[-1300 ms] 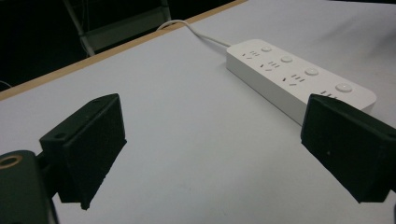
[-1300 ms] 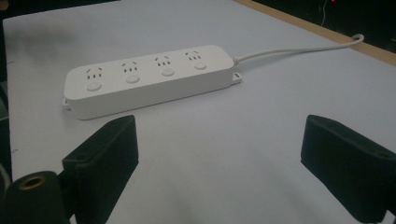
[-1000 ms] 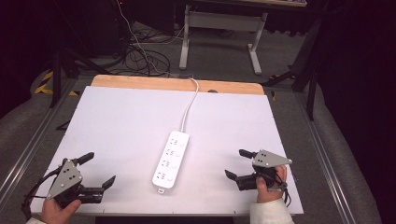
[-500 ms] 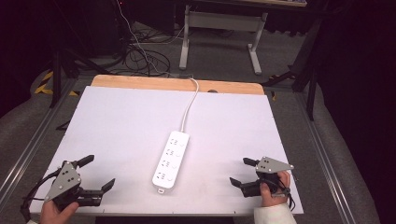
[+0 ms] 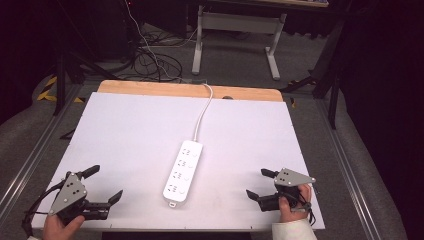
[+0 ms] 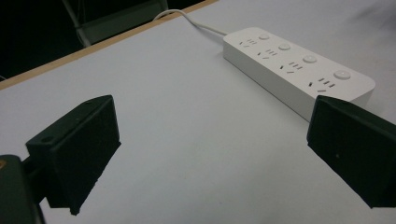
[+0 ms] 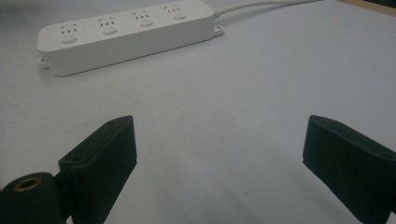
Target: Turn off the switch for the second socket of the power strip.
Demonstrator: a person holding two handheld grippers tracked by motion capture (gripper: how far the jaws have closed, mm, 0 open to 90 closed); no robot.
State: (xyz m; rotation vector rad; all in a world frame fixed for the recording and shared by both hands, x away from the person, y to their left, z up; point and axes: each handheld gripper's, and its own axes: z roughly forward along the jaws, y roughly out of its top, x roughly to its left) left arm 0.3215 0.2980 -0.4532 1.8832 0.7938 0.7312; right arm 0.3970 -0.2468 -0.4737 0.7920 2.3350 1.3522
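Observation:
A white power strip (image 5: 183,170) lies in the middle of the white table top (image 5: 125,135), its white cord (image 5: 202,110) running to the far edge. The strip (image 6: 299,72) appears beyond my left jaws and the strip (image 7: 123,32) lies ahead of my right jaws. At the near left corner my left gripper (image 5: 106,183) rests low over the table, open, nothing between its jaws. At the near right my right gripper (image 5: 259,183) is open too, pointing left toward the strip, holding nothing. A hand holds each gripper.
A bare wooden strip (image 5: 150,89) borders the table's far edge. Metal rails (image 5: 345,165) run along both sides. Beyond the table stand a desk frame (image 5: 240,30) and loose cables (image 5: 150,60) on the grey floor.
My right gripper has drawn back toward the near edge and a little to the right. My left gripper has shifted slightly nearer too. Both stay open.

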